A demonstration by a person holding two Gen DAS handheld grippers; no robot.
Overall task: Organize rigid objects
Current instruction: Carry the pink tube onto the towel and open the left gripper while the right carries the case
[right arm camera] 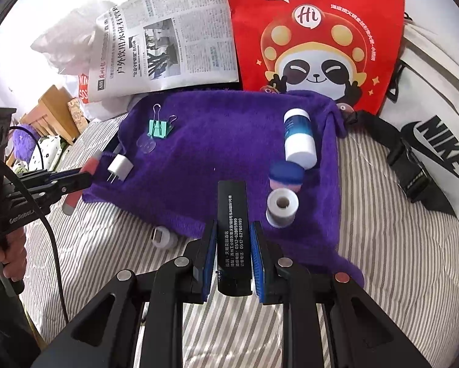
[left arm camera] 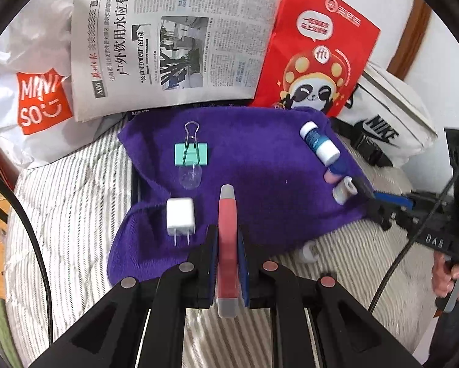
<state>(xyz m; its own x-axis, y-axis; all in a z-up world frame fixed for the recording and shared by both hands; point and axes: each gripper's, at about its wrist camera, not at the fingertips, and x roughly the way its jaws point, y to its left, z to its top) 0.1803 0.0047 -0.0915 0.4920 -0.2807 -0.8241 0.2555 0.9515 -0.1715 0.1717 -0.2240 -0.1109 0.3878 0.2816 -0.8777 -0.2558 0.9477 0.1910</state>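
Both jaws clenched: left gripper [left arm camera: 226, 263] grasps a red grey-tipped stick [left arm camera: 228, 230] at lower centre; right gripper [right arm camera: 231, 254] grasps a black printed box [right arm camera: 232, 233], lower centre, over the purple towel [right arm camera: 229, 141] beside a white spool [right arm camera: 281, 207].
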